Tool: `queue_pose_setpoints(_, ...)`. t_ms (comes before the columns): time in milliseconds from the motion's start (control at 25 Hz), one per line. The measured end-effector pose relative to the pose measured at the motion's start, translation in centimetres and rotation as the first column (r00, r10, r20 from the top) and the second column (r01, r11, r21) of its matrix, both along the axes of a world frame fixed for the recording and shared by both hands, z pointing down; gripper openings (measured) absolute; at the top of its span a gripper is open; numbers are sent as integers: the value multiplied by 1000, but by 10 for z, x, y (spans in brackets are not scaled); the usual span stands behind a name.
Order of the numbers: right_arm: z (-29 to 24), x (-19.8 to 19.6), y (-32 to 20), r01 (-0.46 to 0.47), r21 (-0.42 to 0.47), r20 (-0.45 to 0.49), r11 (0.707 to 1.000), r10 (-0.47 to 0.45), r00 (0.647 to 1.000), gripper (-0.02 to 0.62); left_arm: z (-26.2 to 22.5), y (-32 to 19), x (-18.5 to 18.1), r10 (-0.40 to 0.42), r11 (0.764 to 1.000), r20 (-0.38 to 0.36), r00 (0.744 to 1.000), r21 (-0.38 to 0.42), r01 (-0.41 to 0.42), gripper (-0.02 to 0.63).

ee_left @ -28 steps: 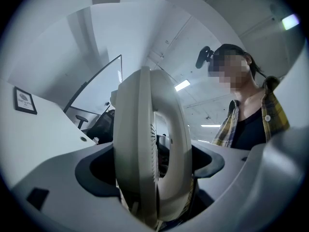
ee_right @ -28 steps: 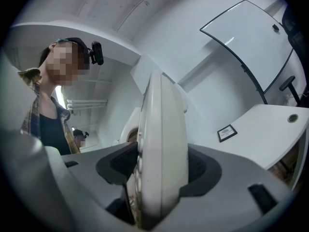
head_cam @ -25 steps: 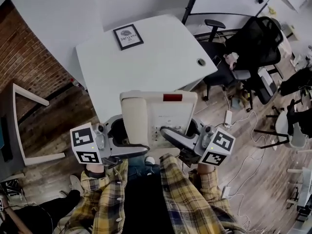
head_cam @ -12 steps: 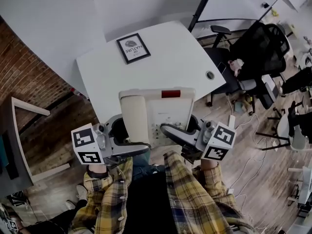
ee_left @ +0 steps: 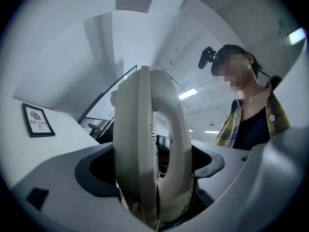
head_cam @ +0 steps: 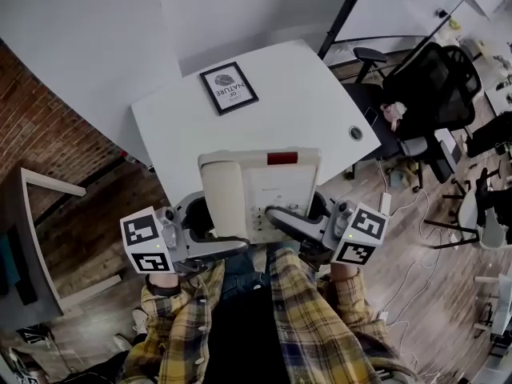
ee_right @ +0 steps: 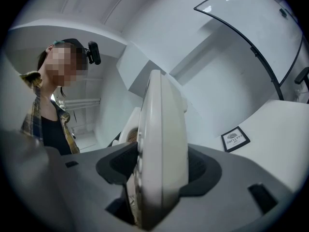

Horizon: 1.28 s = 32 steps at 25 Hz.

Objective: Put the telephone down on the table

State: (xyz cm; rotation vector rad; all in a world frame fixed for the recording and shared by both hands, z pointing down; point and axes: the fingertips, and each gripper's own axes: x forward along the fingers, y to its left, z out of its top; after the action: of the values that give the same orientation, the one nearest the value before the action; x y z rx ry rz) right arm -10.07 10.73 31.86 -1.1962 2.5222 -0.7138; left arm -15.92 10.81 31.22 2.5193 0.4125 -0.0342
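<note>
A beige desk telephone (head_cam: 260,190) with its handset on the left and a red strip at the top is held level between both grippers, over the near edge of the white table (head_cam: 304,110). My left gripper (head_cam: 210,229) is shut on the telephone's left side, handset end (ee_left: 145,153), which fills the left gripper view between the jaws (ee_left: 154,187). My right gripper (head_cam: 300,218) is shut on the keypad side (ee_right: 159,168), whose edge stands between the jaws (ee_right: 159,178) in the right gripper view.
A framed picture (head_cam: 229,88) lies at the table's far left and a cable grommet (head_cam: 355,133) at its right edge. Black office chairs (head_cam: 424,78) stand to the right, a brick wall (head_cam: 40,134) to the left. A power strip (head_cam: 386,202) and cables lie on the wooden floor.
Both grippers have carried the telephone forward toward the table; the table and picture frame now sit closer in the head view. The grip on the telephone looks unchanged.
</note>
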Motion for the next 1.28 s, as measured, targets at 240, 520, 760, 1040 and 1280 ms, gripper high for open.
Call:
queue_pose_setpoints(240, 7, 1, -24, 53, -7, 17, 999, -53, 998, 253, 7, -21, 1, -51, 999, 19, 998, -13, 52, 417)
queue_pose_setpoints(520, 12, 14, -65, 149, -20, 32, 989, -149, 988, 253, 11, -56, 15, -148, 989, 34, 988, -26, 149, 417)
queue_pose_setpoints(760, 16, 43, -101, 243, -34, 35, 969, -242, 970, 253, 14, -87, 45, -239, 970, 38, 970, -36, 240, 417)
queue_pose_setpoints(1040, 11, 106, -148, 350, -35, 17, 936, -350, 937, 253, 10, -128, 110, -348, 936, 24, 937, -45, 349, 417)
queue_pose_setpoints(1280, 4, 152, -177, 451, -28, 23, 892, -450, 892, 253, 3, -151, 159, -450, 892, 25, 893, -37, 451, 417)
